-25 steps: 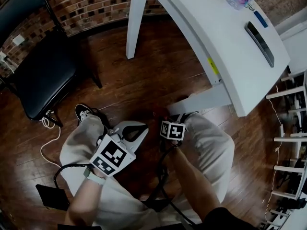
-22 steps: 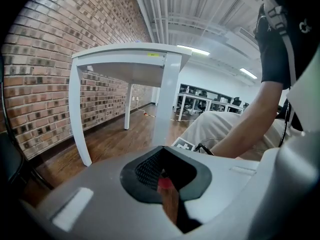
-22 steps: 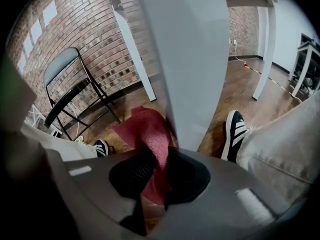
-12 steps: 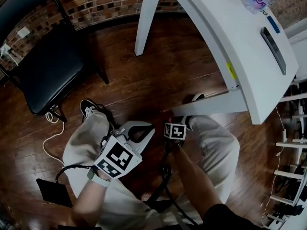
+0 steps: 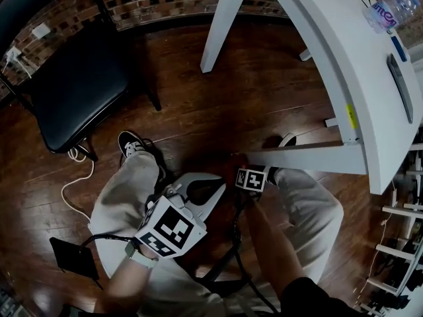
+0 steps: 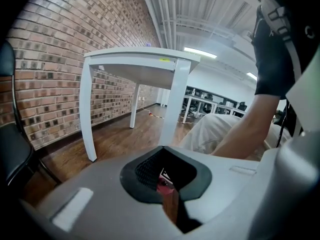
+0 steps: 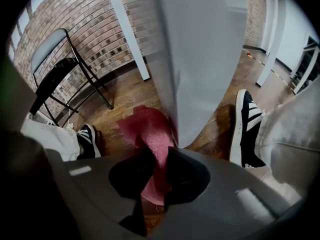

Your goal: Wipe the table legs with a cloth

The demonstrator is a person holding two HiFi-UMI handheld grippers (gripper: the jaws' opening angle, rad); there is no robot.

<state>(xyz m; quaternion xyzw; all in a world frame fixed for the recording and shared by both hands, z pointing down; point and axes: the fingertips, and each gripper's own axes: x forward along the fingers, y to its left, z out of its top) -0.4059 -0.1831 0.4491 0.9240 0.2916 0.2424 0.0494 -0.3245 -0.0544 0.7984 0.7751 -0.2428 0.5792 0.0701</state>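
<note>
Pink cloth (image 7: pixel 150 139) is bunching between the jaws of the right gripper (image 7: pixel 156 170), which are clamping it at the middle. Its free end is spilling up past the tips and pressing against the foot of a white table leg (image 7: pixel 200 69) directly ahead. The left gripper (image 6: pixel 167 184) is hanging just beside the right one, above the person's thigh, with its jaws drawn together on nothing. A black-and-white shoe (image 7: pixel 246 129) is resting on the dark wooden floor (image 5: pixel 218 104) to the right of that leg. Farther off, a black chair (image 7: pixel 55 69) is standing by the brick wall (image 6: pixel 55 59). From the head view, the white table (image 5: pixel 330 65) is stretching away overhead, and a plastic bottle (image 5: pixel 390 8) is lying at its far end.
</note>
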